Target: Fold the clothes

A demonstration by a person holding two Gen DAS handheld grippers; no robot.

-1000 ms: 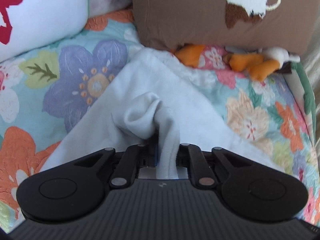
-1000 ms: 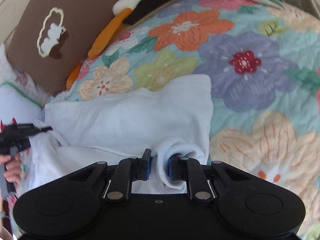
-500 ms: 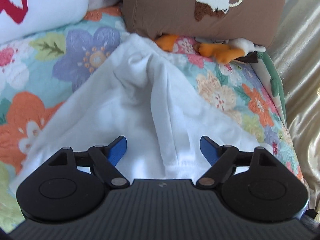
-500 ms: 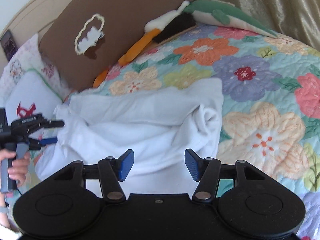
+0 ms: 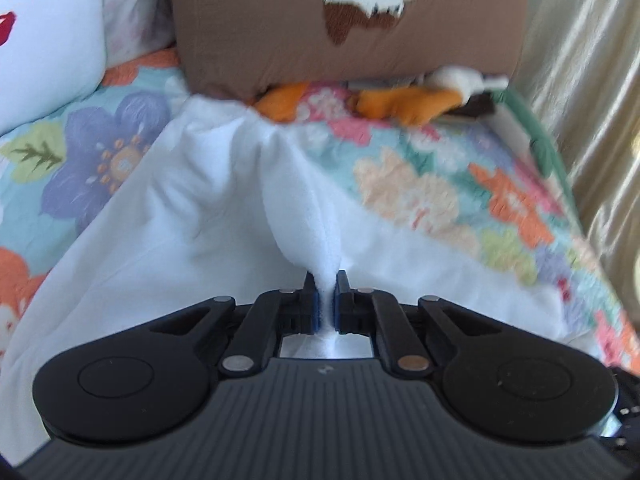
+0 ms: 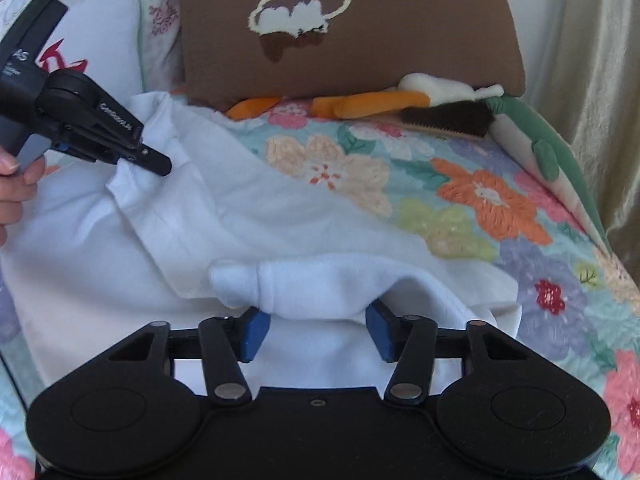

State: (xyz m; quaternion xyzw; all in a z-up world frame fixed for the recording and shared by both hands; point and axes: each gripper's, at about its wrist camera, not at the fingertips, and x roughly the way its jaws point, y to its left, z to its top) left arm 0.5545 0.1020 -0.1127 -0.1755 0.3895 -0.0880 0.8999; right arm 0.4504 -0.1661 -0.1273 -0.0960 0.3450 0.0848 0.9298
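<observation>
Left gripper point(image 5: 328, 300) pressed together, pinching raised ridge of white garment point(image 5: 224, 216); garment spread over floral quilt point(image 5: 460, 200), far edge touching brown pillow point(image 5: 348, 20); right gripper point(image 6: 316, 332) spread wide, blue pads point(image 6: 252, 332) flanking rolled fold at garment's near right edge, not clamping; orange plush toy point(image 6: 372, 104) just beside pillow.

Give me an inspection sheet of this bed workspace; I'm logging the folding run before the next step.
Surface: floral quilt, bed fully covered.
Job's things: white garment spread and rumpled, one fold raised.
Clutter: brown pillow, white pillow, plush toy along the head end.
Grippers: left gripper shut on a pinched ridge of the garment; right gripper open, bunched fold between its fingers.
Cables: nothing seen.
Surroundings: gold curtain at right.
</observation>
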